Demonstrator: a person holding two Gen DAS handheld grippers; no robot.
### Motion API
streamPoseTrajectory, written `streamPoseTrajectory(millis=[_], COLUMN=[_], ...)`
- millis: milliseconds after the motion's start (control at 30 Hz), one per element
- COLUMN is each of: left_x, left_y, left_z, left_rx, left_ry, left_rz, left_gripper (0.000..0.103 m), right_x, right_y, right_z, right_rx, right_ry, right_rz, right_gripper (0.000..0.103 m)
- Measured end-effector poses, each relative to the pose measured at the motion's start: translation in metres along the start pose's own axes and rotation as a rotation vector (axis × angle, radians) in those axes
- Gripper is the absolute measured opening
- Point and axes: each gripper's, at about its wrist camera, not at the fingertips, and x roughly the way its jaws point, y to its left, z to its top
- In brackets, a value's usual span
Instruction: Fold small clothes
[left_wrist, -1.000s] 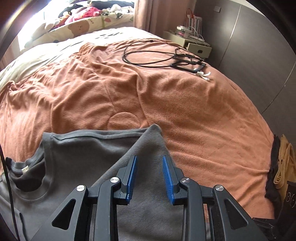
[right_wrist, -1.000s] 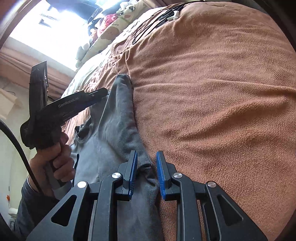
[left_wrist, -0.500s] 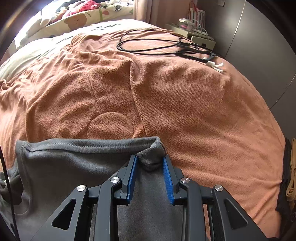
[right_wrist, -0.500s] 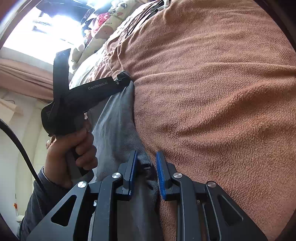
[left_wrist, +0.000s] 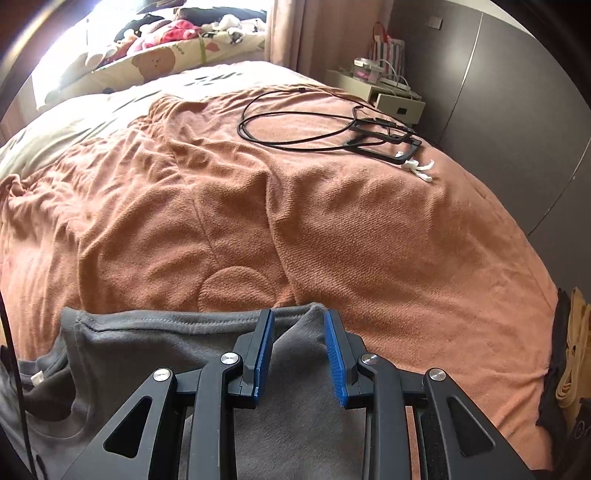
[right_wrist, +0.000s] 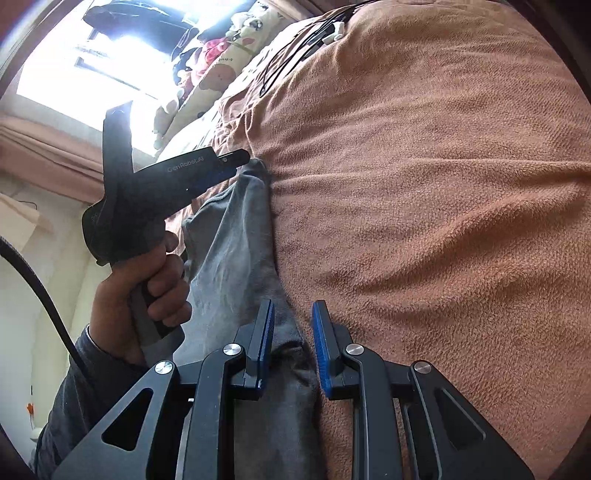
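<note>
right hand-held gripper (right_wrist: 293, 347): pads astride grey garment (right_wrist: 236, 236) edge | left hand-held gripper (right_wrist: 240, 160): at far corner | blanket (right_wrist: 424, 203): orange

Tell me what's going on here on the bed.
A person is folding a grey shirt on an orange blanket, a handheld tool in each hand. The left tool has the shirt's far corner between its pads, and the right tool sits over the folded edge nearer the person. The fabric is doubled over with the neckline showing. A black cable lies farther up the bed.
</note>
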Motion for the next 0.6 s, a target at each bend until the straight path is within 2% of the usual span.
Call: streamPoseTrajectory(millis=[200,333,400,600], left_x=[-0.023,-0.041,-0.05,-0.088], left_y=[0.023,0.042,0.056,0.111], left_z=[-0.018,-0.033,-0.042,-0.073], left_rx=[-0.01,-0.025,-0.039,-0.119], left_ry=[0.015,0.027,0.037,0.037], left_rz=[0.035,0.067,0.089,0.151], left_gripper=[0.03,0.03,0.03,0.031], right_x=[0.013,0.023,0.022,0.017], right_y=[0.014,0.012,0.012,0.026], right_z=[-0.004,-0.005,-0.005,-0.01], right_rx=[-0.081,-0.089,-0.078,-0.131], right_ry=[0.023,0.052,0.058,0.06], right_rz=[-0.048,-0.141,-0.136,-0.208], right_gripper=[0.018,0.018,0.017,0.015])
